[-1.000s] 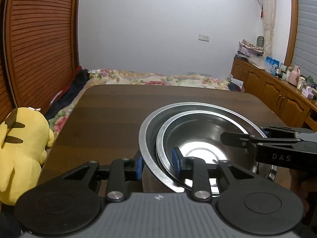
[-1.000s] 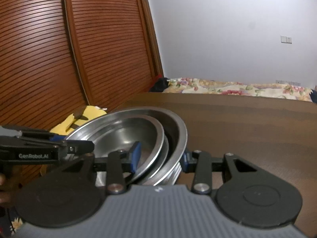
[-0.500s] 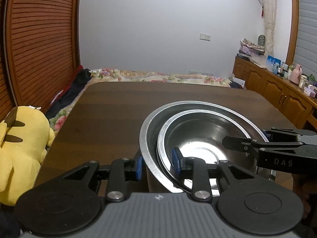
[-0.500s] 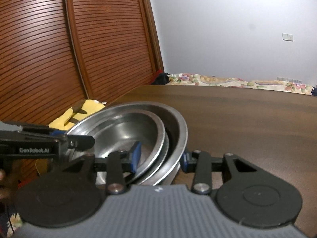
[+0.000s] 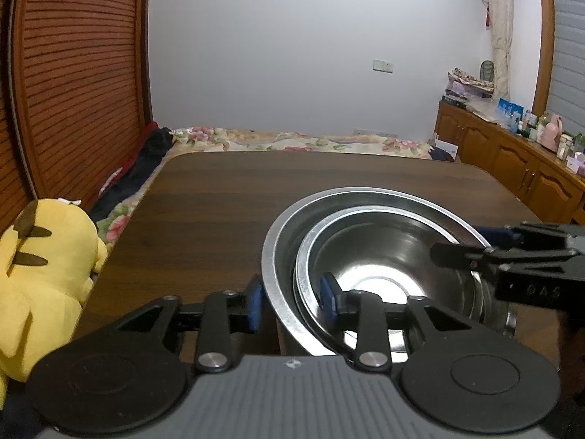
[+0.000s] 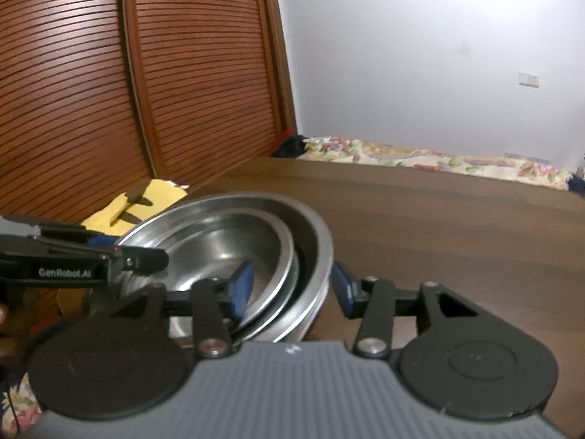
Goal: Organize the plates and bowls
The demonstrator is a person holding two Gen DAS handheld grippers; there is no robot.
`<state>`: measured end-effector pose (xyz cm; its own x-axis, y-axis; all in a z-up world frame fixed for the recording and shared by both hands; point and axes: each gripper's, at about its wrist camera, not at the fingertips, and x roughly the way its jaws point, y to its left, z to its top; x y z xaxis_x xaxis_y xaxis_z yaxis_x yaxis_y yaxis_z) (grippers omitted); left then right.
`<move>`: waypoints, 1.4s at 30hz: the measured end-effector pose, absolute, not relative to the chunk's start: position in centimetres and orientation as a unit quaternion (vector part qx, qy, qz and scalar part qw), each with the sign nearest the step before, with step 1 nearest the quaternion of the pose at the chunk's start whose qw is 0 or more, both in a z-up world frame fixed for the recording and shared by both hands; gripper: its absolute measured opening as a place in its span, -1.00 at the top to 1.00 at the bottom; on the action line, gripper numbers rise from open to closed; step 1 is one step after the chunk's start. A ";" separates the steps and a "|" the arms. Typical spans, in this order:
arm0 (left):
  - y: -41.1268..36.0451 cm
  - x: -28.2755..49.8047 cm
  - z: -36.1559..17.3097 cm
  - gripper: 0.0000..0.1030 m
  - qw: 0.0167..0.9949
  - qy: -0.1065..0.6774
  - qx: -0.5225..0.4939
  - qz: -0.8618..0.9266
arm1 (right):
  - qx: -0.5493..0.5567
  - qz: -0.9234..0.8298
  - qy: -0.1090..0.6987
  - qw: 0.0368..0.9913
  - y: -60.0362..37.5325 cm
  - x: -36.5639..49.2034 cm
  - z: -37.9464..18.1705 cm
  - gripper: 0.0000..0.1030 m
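Two nested steel bowls [image 5: 384, 256] sit between both loosening tongs: left tongs [image 5: 292, 301] at seven o'clock, right tongs [image 6: 290, 287] at four, pads just off the rims; withdrawing crookedly could drag the stack across the counter [image 5: 226, 197].

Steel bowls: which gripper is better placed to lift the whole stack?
Left, narrowly. Both grippers straddle the rims of the nested bowls on the table; their jaws have just been opening and press nothing. The left gripper has its pads closer to the rims; the right gripper stands wider and must close further.
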<state>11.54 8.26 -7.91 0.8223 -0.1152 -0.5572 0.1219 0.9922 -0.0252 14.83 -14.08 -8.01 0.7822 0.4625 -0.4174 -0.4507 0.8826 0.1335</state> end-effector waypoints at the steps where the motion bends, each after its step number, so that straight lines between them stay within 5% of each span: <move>1: 8.2 11.5 -7.9 0.13 0.955 0.290 0.009 -0.058 | 0.013 0.239 0.222 0.945 -14.2 14.8 -8.0 0.05; 14: 9.0 9.8 -5.2 -0.56 0.967 0.252 0.015 -0.025 | 0.017 0.207 0.191 0.959 -16.2 13.1 -6.0 -0.11; 22: 6.7 8.0 -2.2 -0.81 0.975 0.218 0.020 -0.042 | 0.019 0.173 0.150 0.973 -18.7 10.3 -3.6 -0.87; 25: 5.5 7.3 -1.3 -1.00 0.977 0.205 0.021 -0.049 | 0.016 0.155 0.137 0.978 -19.7 9.4 -2.8 -1.00; 42: -0.7 4.7 0.6 -1.00 0.982 0.181 0.033 -0.039 | 0.025 0.063 0.127 0.990 -22.9 5.5 -0.8 -1.00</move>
